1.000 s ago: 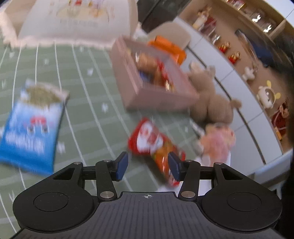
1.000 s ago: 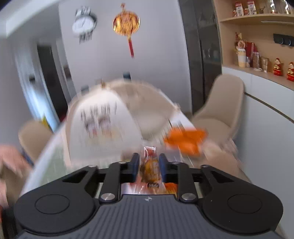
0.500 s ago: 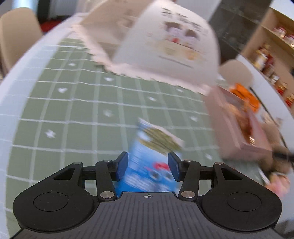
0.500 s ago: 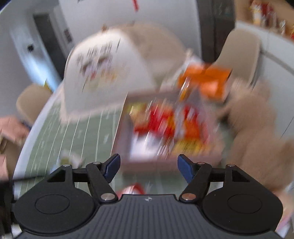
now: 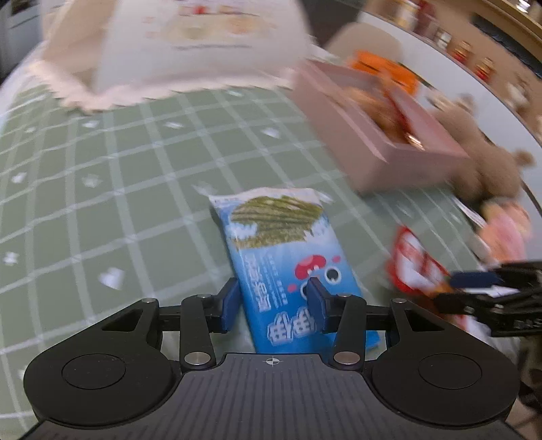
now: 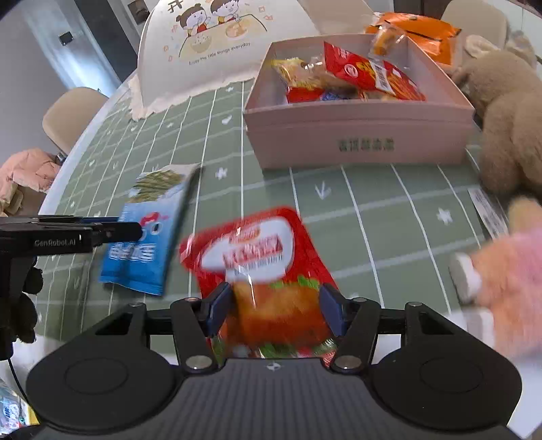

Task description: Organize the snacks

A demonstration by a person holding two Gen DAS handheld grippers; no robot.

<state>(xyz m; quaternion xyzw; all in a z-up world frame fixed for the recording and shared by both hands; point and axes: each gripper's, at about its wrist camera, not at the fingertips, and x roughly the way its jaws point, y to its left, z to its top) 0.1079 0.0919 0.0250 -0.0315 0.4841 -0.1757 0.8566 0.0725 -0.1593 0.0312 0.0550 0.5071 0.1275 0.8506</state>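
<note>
Green checked tablecloth (image 6: 372, 210): one blue packet (image 6: 145, 243), one red packet (image 6: 257, 270), one box (image 6: 359, 135).

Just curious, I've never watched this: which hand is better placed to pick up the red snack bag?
The right: its tongs straddle the red snack bag, while the left tongs sit over the blue seaweed packet.

Round tabletop (image 6: 372, 206), covered in green cloth with a white grid and small white motifs. Beige padded dining chair (image 6: 69, 113) at the far left edge; a second beige chair (image 6: 474, 17) behind the far right side. Pale grey wall (image 6: 30, 50) with a dark doorway (image 6: 98, 37) beyond. Wooden wall shelf (image 5: 474, 50) over white cabinet fronts, carrying small jars and figurines, blurred. Even indoor daylight.
</note>
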